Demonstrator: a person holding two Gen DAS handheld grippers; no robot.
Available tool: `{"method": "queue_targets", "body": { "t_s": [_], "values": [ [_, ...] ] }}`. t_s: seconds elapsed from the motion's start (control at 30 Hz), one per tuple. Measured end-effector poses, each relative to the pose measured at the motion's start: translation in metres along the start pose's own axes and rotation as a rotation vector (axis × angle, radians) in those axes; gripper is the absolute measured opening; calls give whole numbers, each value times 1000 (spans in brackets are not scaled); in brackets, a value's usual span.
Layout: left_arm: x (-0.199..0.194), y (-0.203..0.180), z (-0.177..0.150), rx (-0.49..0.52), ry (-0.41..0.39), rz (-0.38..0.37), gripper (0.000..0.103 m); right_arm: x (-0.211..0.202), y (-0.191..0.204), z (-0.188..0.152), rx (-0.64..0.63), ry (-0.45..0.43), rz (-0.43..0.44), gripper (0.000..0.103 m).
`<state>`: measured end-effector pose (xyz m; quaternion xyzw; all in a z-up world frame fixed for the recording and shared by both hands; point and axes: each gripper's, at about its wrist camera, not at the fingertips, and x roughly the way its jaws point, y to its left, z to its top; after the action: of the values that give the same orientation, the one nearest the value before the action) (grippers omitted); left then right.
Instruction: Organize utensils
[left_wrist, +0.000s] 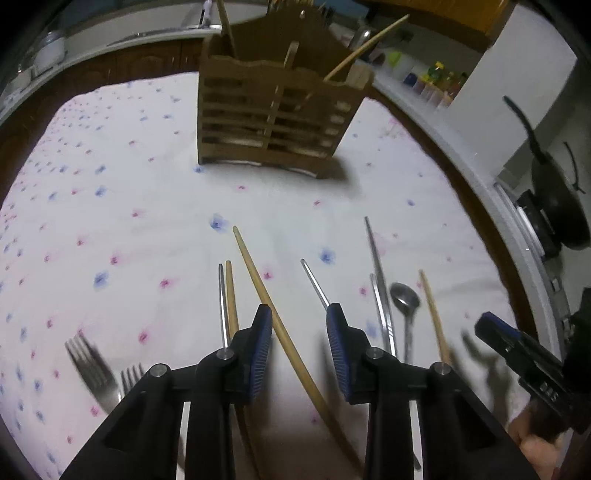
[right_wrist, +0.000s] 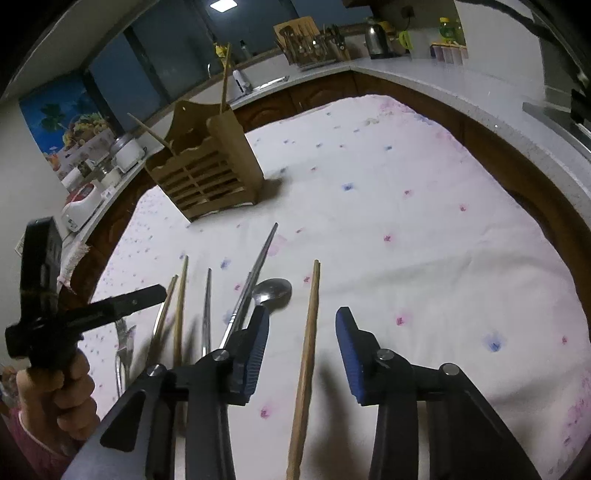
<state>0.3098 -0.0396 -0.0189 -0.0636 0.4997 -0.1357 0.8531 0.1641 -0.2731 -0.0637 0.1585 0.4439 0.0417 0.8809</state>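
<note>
A slatted wooden utensil holder stands at the far side of the flowered tablecloth, with a few wooden chopsticks leaning in it. My left gripper hangs open over a long wooden chopstick, which lies between its jaws close to the left pad. The right gripper is open too, straddling another wooden chopstick without pressing it. Metal chopsticks, a steel spoon and two forks lie in a row on the cloth.
A kitchen counter curves around the table with a kettle, a knife rack and jars. A black pan sits on the stove at the right. A hand holds the left gripper's handle.
</note>
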Motion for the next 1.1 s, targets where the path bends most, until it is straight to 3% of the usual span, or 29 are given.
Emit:
{"method": "queue_targets", "body": {
  "t_s": [0.23, 0.33, 0.43, 0.5, 0.97, 1.1],
  "values": [
    [49, -1, 14, 28, 77, 48, 28, 23, -3, 3, -10, 49, -9, 31],
    [52, -8, 11, 90, 61, 62, 24, 32, -2, 3, -25, 69, -14, 30],
    [57, -12, 7, 137, 82, 39, 11, 43, 1, 3, -44, 96, -27, 18],
    [58, -15, 4, 176, 96, 10, 11, 47, 0, 2, -57, 101, -41, 13],
    [89, -21, 37, 193, 110, 77, 17, 60, 2, 18, -88, 123, -34, 17],
    [90, -25, 37, 209, 96, 97, 10, 62, -2, 18, -75, 109, -27, 11]
  ]
}}
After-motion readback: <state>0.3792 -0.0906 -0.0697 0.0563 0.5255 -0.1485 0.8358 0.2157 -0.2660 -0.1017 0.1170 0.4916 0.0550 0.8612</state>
